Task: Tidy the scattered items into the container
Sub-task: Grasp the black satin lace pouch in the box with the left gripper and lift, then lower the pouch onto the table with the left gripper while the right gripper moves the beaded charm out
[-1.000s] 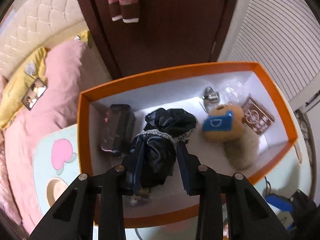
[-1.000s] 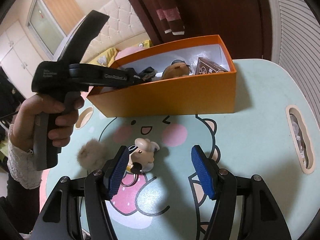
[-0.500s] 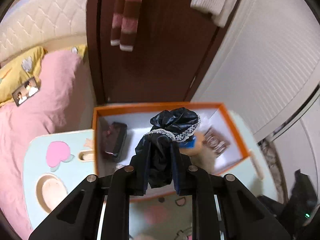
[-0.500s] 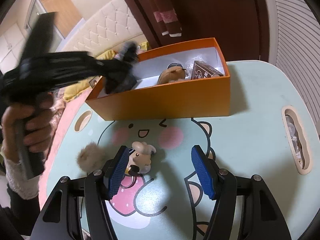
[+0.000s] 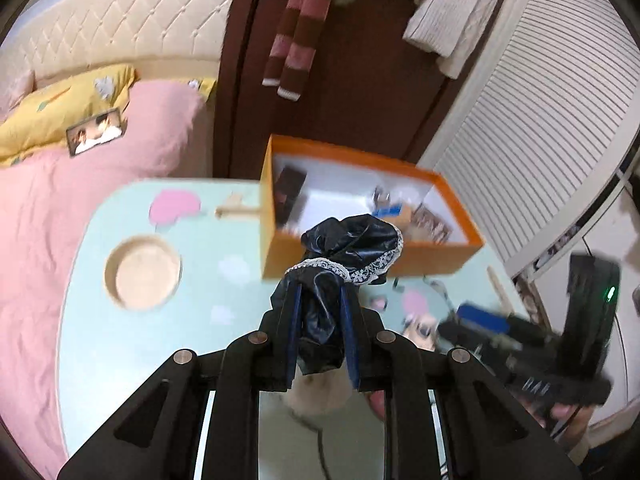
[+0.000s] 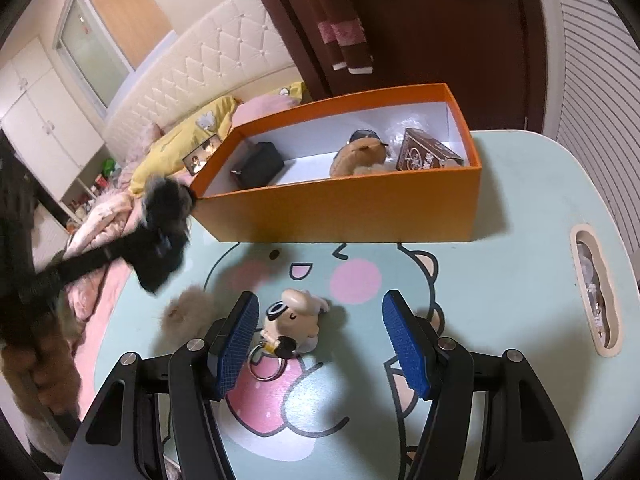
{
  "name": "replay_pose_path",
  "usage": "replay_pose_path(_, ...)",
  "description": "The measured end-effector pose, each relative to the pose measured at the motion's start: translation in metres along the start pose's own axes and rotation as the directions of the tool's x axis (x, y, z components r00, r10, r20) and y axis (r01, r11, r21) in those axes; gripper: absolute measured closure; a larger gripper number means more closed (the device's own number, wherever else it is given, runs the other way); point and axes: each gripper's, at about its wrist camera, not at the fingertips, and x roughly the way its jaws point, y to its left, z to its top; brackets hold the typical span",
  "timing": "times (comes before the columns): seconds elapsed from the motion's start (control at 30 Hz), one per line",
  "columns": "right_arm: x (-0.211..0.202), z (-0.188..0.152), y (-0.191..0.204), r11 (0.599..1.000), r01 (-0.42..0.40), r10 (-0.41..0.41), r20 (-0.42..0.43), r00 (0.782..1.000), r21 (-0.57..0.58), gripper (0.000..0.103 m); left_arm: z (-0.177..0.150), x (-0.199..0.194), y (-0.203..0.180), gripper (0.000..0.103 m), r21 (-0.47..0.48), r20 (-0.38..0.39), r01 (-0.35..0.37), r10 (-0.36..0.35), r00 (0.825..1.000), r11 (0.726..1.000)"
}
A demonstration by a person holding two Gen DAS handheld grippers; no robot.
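My left gripper (image 5: 320, 320) is shut on a black lace-trimmed scrunchie (image 5: 348, 248) and holds it above the table, in front of the orange box (image 5: 360, 256). In the right wrist view the left gripper (image 6: 160, 236) is blurred, left of the box (image 6: 352, 212). The box holds a black pouch (image 6: 258, 164), a brown plush (image 6: 360, 154) and a brown packet (image 6: 426, 154). My right gripper (image 6: 320, 340) is open around a cartoon figure keychain (image 6: 294, 316) on the table. A beige fur pompom (image 6: 188, 312) lies to its left.
The mint table (image 6: 520, 280) has a cartoon print, a slot (image 6: 596, 292) at the right and a round recess (image 5: 142, 272) at the left. A pink bed (image 5: 60, 220) lies to the left, a dark door (image 5: 340, 80) behind the box.
My left gripper shut on the scrunchie, lifted it out of the box and drew back left over the table. The right gripper stays open at the keychain.
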Motion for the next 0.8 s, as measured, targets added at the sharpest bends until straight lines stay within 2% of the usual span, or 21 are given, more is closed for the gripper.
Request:
replay_pose_path(0.1,0.0,0.001,0.002,1.0,-0.011,0.011,0.001,1.0,0.001,0.039,-0.014,0.009,0.002,0.083,-0.004,-0.009,-0.026,0.026,1.0,1.0)
replay_pose_path(0.27,-0.001,0.016,0.005,0.997,-0.076,0.076,-0.003,0.997,0.02,0.043,-0.026,0.003,0.009,0.083,-0.036,0.051,-0.032,0.034,0.998,0.999)
replay_pose_path(0.43,0.0,0.061,0.018,0.989,-0.145,0.145,0.008,0.989,0.01,0.051,-0.029,-0.013,0.029,0.083,-0.141,0.144,-0.029,0.049,0.988,0.99)
replay_pose_path(0.57,0.04,0.111,0.032,0.991,-0.125,0.129,-0.117,0.985,0.036,0.065,-0.03,-0.008,0.044,0.083,-0.171,0.089,-0.1,0.116,0.989,0.98)
replay_pose_path(0.63,0.067,0.127,0.037,0.99,-0.131,0.138,-0.202,0.97,0.046,0.068,-0.033,-0.002,0.045,0.083,-0.165,0.052,-0.125,0.135,0.99,0.978)
replay_pose_path(0.7,0.096,0.136,0.043,0.988,-0.144,0.154,-0.304,0.94,0.054,0.069,-0.037,0.002,0.045,0.083,-0.155,0.03,-0.14,0.146,0.989,0.978)
replay_pose_path(0.8,0.128,0.139,0.046,0.982,-0.169,0.187,-0.408,0.894,0.08,0.069,-0.041,0.003,0.041,0.082,-0.128,0.03,-0.164,0.169,0.985,0.978)
